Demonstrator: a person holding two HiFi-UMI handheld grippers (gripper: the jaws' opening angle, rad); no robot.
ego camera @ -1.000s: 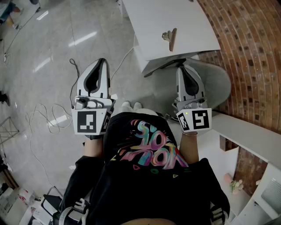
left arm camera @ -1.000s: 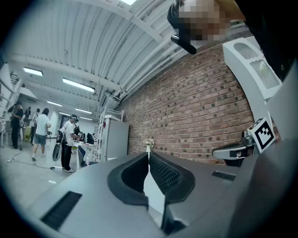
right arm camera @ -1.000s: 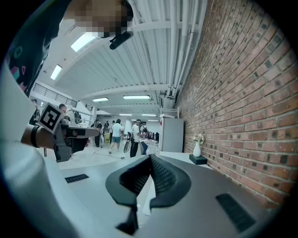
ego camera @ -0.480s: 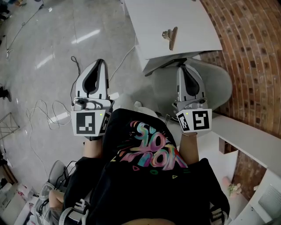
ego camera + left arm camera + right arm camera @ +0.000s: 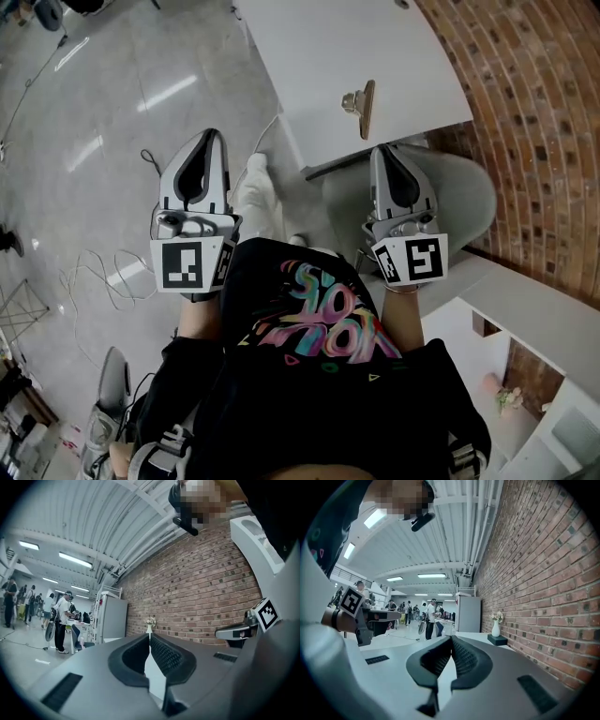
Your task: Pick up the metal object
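Open floor (image 5: 103, 103) is left ahead of the left gripper (image 5: 210, 135), crossed only by a white cable (image 5: 265, 139). The right gripper (image 5: 380, 150) is hemmed in: grey chair (image 5: 469, 192) beneath, white table (image 5: 337, 47) edge just ahead, brick wall (image 5: 544, 112) closing the right side.

Table (image 5: 375, 56) is cut by the top edge. Its near edge covers part of the grey chair (image 5: 469, 197), and the right gripper (image 5: 379, 152) covers more of it. Metal clip (image 5: 360, 103) is small, fine detail unclear. Both hands are hidden under the right gripper and left gripper (image 5: 217, 133). Legs are mostly hidden by the black shirt (image 5: 319, 375); one trouser leg (image 5: 255, 197) shows. Shoe (image 5: 101, 427) at lower left, wearer cut by the edge. White shelf (image 5: 525, 375) runs off the right edge. In the left gripper view, far people (image 5: 61, 620) are too small for detail, and the vase (image 5: 150, 622) has its base hidden behind the jaw tips.
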